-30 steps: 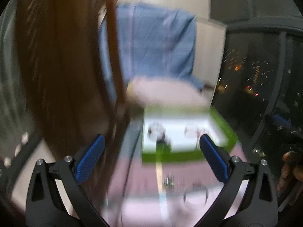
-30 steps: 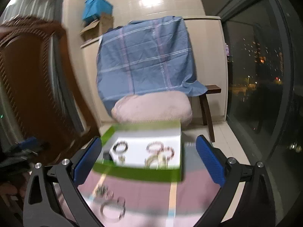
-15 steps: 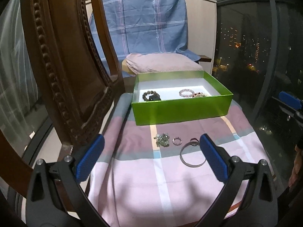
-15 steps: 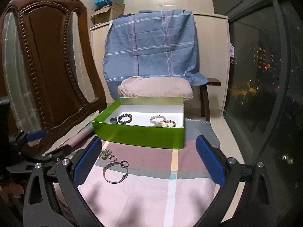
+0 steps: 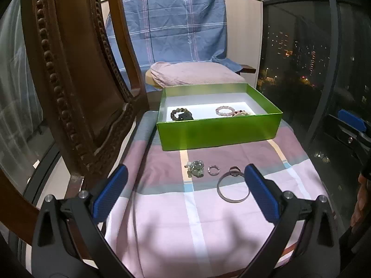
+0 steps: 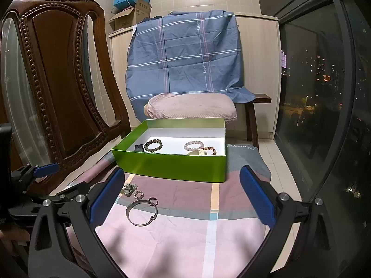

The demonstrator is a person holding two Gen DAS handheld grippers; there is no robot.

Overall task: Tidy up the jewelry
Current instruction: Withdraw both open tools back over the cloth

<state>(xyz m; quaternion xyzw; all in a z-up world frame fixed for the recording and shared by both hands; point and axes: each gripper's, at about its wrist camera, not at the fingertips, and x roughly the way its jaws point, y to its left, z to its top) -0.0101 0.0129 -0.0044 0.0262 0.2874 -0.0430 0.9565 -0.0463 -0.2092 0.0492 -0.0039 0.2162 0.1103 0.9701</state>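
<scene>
Both grippers, left point(image 5: 185, 194) and right point(image 6: 182, 194), hover wide apart, holding nothing. Silver bangle point(image 6: 142, 212) lies just before the green box point(image 6: 171, 163).

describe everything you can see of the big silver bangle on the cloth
The large silver metal bangle is a thin, plain open hoop, greyish and slightly shiny, with a small knob-like joint on its near right edge. It lies flat on the pink and mauve checked cloth, in front of the green cardboard box. A small dark metal ring touches its far rim. No hand-held gripper touches it.
</scene>
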